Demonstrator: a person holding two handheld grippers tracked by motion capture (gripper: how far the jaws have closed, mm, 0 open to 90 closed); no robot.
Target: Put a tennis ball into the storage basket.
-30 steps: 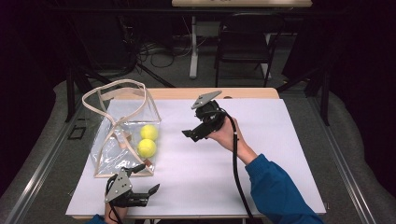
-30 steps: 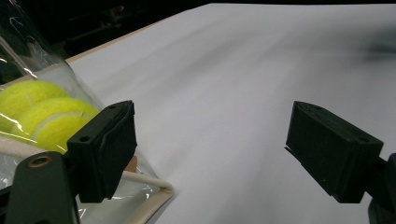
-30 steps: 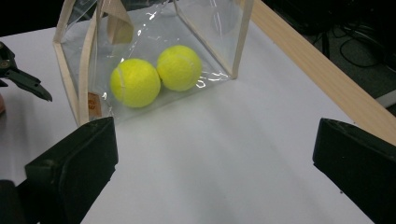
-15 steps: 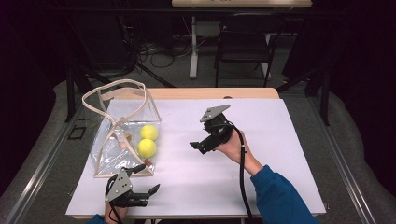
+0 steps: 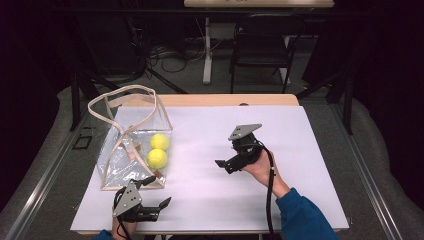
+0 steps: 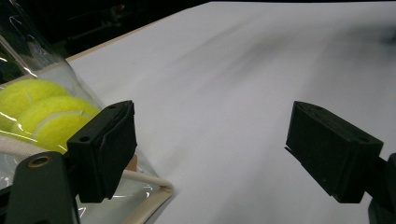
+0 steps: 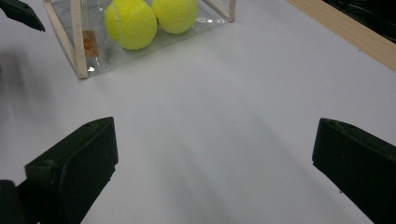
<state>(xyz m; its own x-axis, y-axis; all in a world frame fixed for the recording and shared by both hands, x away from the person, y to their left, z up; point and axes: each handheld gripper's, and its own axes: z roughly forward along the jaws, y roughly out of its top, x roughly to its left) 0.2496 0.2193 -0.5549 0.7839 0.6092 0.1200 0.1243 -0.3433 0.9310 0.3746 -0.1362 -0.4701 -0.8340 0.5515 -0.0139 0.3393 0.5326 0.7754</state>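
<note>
A big white tabletop takes up most of the high view, with a strip of light wood along its far edge. On the left part of it sits a see-through bag with tan trim and tan handles that stand up in loops. The bag lies on the white top, and its near corner is just beside the left gripper. Inside the bag are two yellow tennis balls, one right next to the other, touching. In the right gripper view the two balls show through the clear side of the bag, near a small brown tag. The right gripper is held up over the middle of the tabletop by a hand with a blue sleeve, well apart from the bag, and it points toward the bag. Its jaws are wide apart with nothing between them. The left gripper is low at the near edge of the tabletop, close to the bag's corner. Its jaws are wide apart too, and they hold nothing.
</note>
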